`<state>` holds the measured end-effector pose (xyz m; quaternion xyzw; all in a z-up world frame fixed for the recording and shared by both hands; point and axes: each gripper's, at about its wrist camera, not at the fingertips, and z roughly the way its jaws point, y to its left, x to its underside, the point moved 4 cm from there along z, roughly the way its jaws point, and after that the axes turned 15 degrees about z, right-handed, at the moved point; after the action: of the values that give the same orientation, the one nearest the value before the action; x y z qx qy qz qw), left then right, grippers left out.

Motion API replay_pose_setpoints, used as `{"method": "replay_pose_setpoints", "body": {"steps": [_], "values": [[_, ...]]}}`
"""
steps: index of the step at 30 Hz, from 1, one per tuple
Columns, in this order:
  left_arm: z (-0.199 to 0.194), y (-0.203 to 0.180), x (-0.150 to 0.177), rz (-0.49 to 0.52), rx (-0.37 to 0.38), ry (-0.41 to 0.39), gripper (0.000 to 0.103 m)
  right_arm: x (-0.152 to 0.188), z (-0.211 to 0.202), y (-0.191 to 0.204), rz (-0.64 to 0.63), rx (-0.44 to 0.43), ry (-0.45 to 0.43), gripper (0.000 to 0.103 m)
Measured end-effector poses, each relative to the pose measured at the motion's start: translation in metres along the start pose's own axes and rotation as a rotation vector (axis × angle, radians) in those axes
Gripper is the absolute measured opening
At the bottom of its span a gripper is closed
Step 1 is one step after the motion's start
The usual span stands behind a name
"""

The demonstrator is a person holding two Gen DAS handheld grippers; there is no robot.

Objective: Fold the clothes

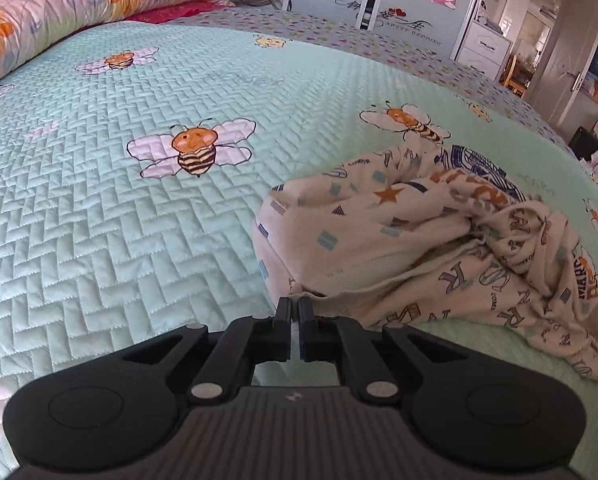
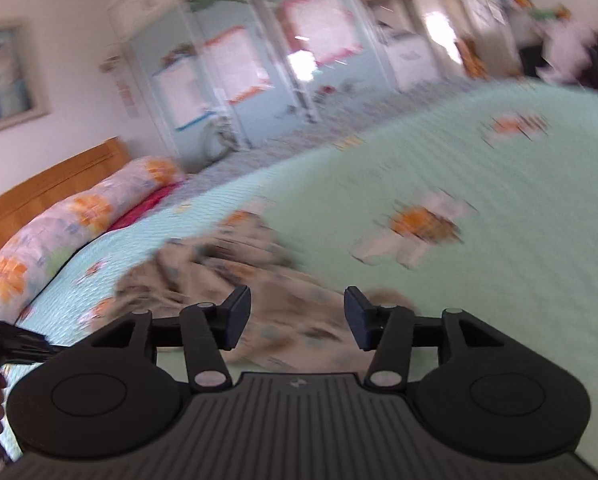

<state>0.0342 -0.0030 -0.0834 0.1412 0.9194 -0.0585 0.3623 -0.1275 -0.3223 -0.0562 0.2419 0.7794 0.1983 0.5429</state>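
A crumpled cream garment [image 1: 439, 248] printed with letters, stars and small blocks lies bunched on the mint quilted bedspread [image 1: 147, 216]. My left gripper [image 1: 295, 304] is shut on a low edge of the garment, at its near left corner. In the blurred right wrist view the same garment [image 2: 267, 292] lies just ahead of my right gripper [image 2: 297, 300], which is open and empty above the cloth. The other handle [image 2: 3, 344] shows at the far left of that view.
A flowered bolster pillow [image 1: 79, 4] lies along the wooden headboard [image 2: 47, 188]. Wardrobe doors [image 1: 403, 4] and a doorway [image 1: 559, 60] stand past the bed's far edge. The bedspread carries bee prints [image 1: 195, 148].
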Motion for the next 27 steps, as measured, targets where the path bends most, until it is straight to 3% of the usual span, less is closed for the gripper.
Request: {"method": "replay_pose_setpoints", "body": {"steps": [1, 4, 7, 9, 11, 13, 14, 15, 17, 18, 21, 27], "values": [[0.0, 0.001, 0.002, -0.011, 0.006, 0.006, 0.006, -0.001, 0.008, 0.014, -0.027, -0.036, 0.028, 0.067], [-0.003, 0.006, 0.007, -0.052, 0.019, 0.03, 0.008, 0.0, 0.035, 0.053, -0.101, -0.112, 0.118, 0.068], [-0.01, 0.007, 0.01, -0.057, 0.034, 0.027, 0.011, 0.007, 0.063, 0.077, -0.189, -0.097, 0.143, 0.068], [-0.017, 0.006, 0.011, -0.049, 0.045, 0.018, 0.021, 0.01, 0.08, 0.088, -0.232, -0.076, 0.159, 0.068], [-0.022, 0.004, 0.013, -0.038, 0.051, 0.014, 0.028, 0.016, 0.098, 0.094, -0.256, -0.067, 0.213, 0.061], [-0.026, 0.002, 0.014, -0.03, 0.06, 0.014, 0.029, 0.023, 0.111, 0.1, -0.286, -0.055, 0.252, 0.048], [-0.027, 0.0, 0.014, -0.028, 0.067, 0.016, 0.029, 0.025, 0.115, 0.101, -0.306, -0.043, 0.252, 0.048], [-0.028, -0.002, 0.015, -0.025, 0.075, 0.017, 0.029, 0.028, 0.119, 0.103, -0.325, -0.03, 0.248, 0.047], [-0.03, -0.006, 0.015, -0.011, 0.09, 0.019, 0.029, 0.028, 0.124, 0.106, -0.359, -0.006, 0.226, 0.027], [-0.03, -0.009, 0.016, -0.002, 0.092, 0.02, 0.029, 0.027, 0.126, 0.107, -0.376, 0.006, 0.214, 0.009], [-0.033, -0.017, 0.017, 0.024, 0.1, 0.019, 0.029, 0.014, 0.119, 0.109, -0.397, 0.021, 0.151, 0.006], [-0.042, -0.032, 0.013, 0.064, 0.12, -0.01, 0.029, -0.058, 0.068, 0.1, -0.215, -0.034, -0.044, 0.005]]}}
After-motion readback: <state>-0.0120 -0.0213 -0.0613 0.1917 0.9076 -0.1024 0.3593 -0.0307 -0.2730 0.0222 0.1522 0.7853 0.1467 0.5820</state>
